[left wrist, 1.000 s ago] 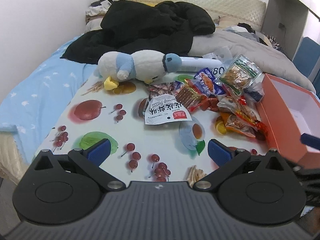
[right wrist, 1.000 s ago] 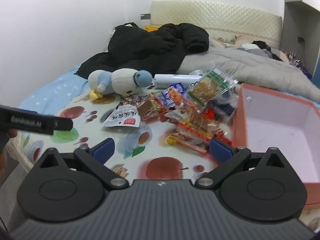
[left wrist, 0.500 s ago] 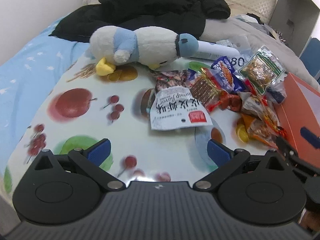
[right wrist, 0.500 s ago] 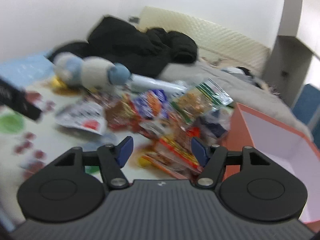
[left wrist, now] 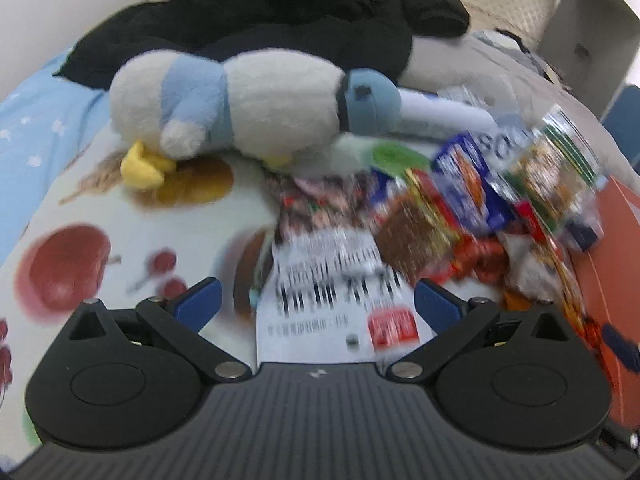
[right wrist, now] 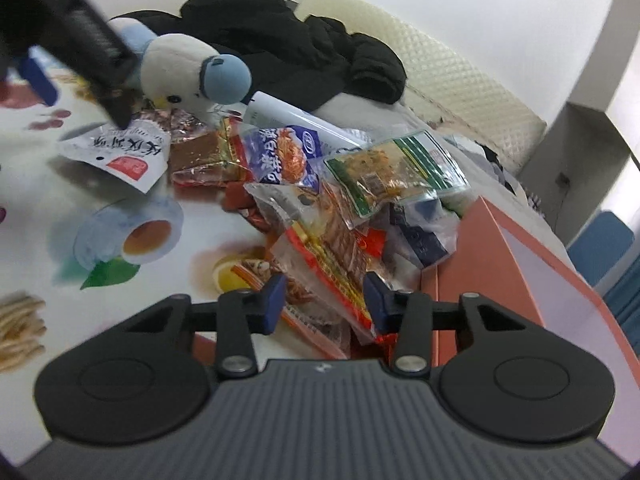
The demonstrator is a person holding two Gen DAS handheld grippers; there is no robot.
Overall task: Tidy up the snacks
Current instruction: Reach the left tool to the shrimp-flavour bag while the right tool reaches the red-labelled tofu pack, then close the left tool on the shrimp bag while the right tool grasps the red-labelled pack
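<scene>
A pile of snack packets (right wrist: 336, 200) lies on the fruit-print table, beside an open orange box (right wrist: 516, 264) at the right. A white packet with black characters (left wrist: 336, 292) lies at the pile's left edge; it also shows in the right wrist view (right wrist: 120, 152). My left gripper (left wrist: 318, 306) is open, its fingers on either side of the white packet, just above it. My right gripper (right wrist: 325, 300) is partly closed but open, its fingers around a red and clear packet (right wrist: 332, 264) at the pile's near edge, by the box wall.
A white and blue plush toy (left wrist: 248, 104) lies behind the snacks. A white tube (right wrist: 296, 120) lies behind the pile. A black coat (left wrist: 280, 12) and grey bedding lie on the bed beyond the table (left wrist: 100, 216). The box (left wrist: 616, 248) borders the pile on the right.
My left gripper has moved forward and down over the white packet. My right gripper has narrowed its jaws and dropped to the pile's near edge by the box.
</scene>
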